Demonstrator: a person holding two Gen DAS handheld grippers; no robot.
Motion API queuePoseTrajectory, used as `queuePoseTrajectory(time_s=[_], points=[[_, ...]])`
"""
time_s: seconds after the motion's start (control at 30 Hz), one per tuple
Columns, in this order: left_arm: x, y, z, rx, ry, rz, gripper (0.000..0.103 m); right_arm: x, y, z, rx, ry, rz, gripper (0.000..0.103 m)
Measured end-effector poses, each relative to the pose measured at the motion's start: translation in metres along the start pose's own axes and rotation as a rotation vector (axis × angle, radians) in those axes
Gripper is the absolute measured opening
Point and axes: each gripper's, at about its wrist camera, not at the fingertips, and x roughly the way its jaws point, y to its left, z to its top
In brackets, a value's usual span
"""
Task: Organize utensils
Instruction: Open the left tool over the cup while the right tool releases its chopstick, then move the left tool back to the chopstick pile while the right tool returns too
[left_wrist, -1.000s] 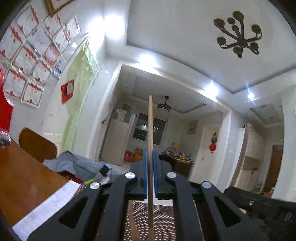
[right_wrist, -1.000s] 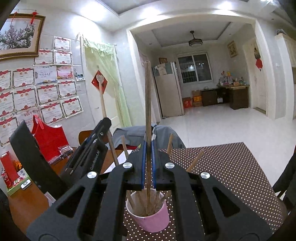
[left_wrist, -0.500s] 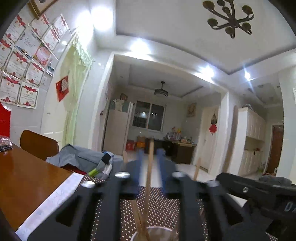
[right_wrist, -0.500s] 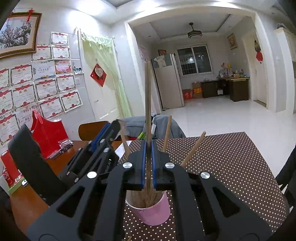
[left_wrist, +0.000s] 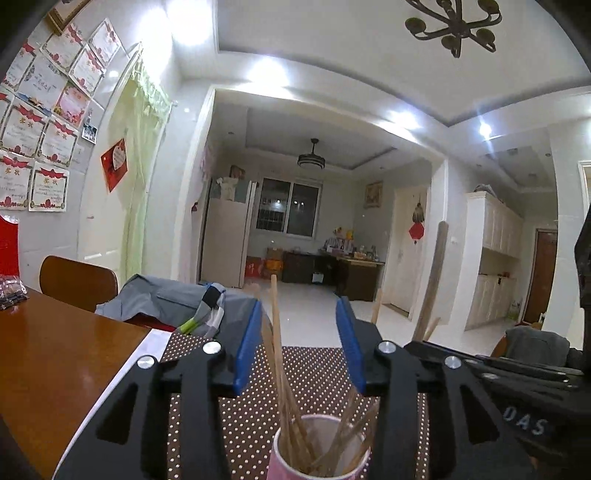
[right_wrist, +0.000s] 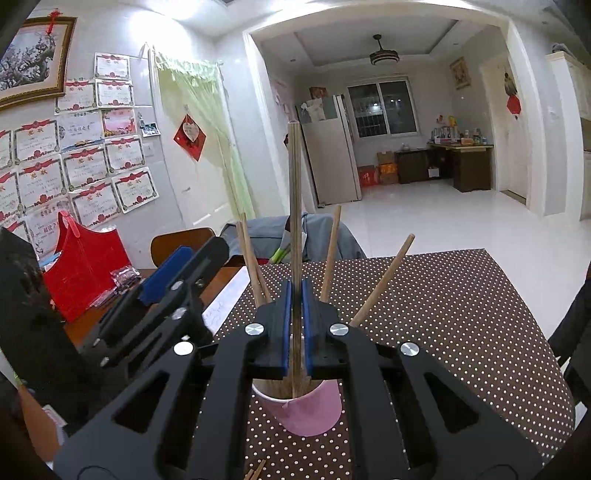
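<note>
A pink cup (left_wrist: 321, 448) (right_wrist: 312, 410) holding several wooden chopsticks stands on the dotted cloth. My left gripper (left_wrist: 300, 347) hangs just above it, and its jaws are opening. One chopstick (left_wrist: 275, 332) stands loose in the cup between the blue pads, close to the left one. My right gripper (right_wrist: 294, 295) is shut on an upright chopstick (right_wrist: 294, 206) whose lower end reaches into the cup. In the right wrist view the left gripper (right_wrist: 177, 277) sits just left of the cup. In the left wrist view the right gripper's held chopstick (left_wrist: 432, 284) rises at the right.
A brown dotted cloth (right_wrist: 443, 314) covers part of the wooden table (left_wrist: 55, 365). A red bag (right_wrist: 85, 273) and a small packet stand at the table's left. A chair draped with grey clothes (left_wrist: 159, 299) is behind. Loose chopstick ends (right_wrist: 255, 472) lie near the front edge.
My left gripper's jaws parted and let go of its chopstick, which dropped into the cup. The right gripper stayed shut on its chopstick over the cup.
</note>
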Motion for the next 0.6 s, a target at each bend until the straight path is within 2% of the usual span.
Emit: queuePoseTrajectory(time_s=[0.17, 0.43, 0.6], points=[[-0.008, 0.003, 0.003, 0.013, 0.023, 0.007, 0.048, -0.001, 0.003, -0.002, -0.003, 0.014, -0.016, 0.006], [-0.017, 0.007, 0.005, 0.045, 0.079, 0.033, 0.049, -0.002, 0.008, -0.003, -0.013, 0.042, -0.062, 0.009], [-0.026, 0.012, 0.007, 0.04, 0.11, 0.045, 0.05, -0.008, 0.011, -0.006, -0.019, 0.053, -0.086, 0.022]])
